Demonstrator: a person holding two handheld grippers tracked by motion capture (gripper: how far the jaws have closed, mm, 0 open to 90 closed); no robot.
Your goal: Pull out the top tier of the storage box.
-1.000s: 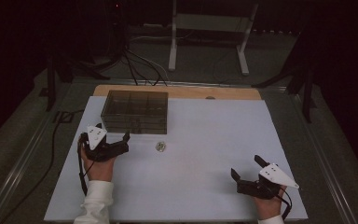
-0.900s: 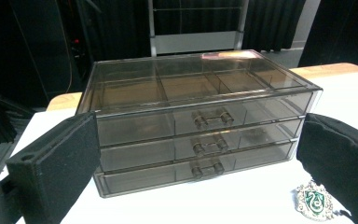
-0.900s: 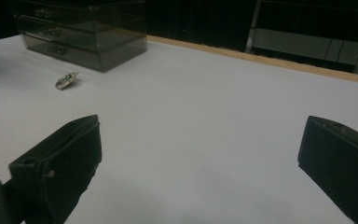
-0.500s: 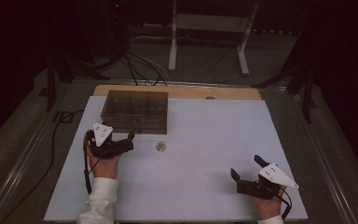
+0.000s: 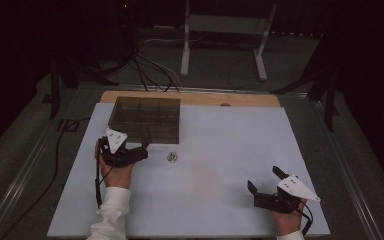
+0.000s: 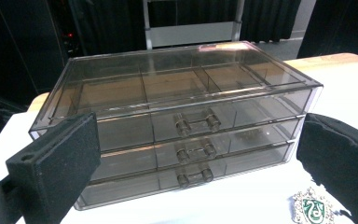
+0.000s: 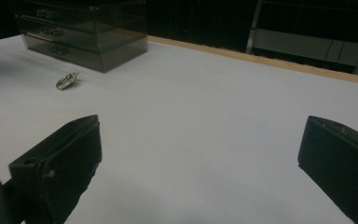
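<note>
Comparing with half a second ago: your left gripper has moved up toward the drawer box; your right gripper has stayed where it was.
Landmark: the smoky clear drawer box sits at the far left of the white table, three drawers stacked, each with a small clear handle.
Left gripper: close in front of the drawer box, not touching it; in the left gripper view its jaws stand wide apart and empty, framing the drawer fronts.
Right gripper: well away from the drawer box, near the table's near right edge; jaws spread, nothing between them.
Brooch: lies on the table just in front of the drawer box's right corner, beside your left gripper's right jaw.
Writing: none readable; the brooch shows a green shield with a pale S-shaped snake; a reddish sticker on the box top is too blurred to read.
</note>
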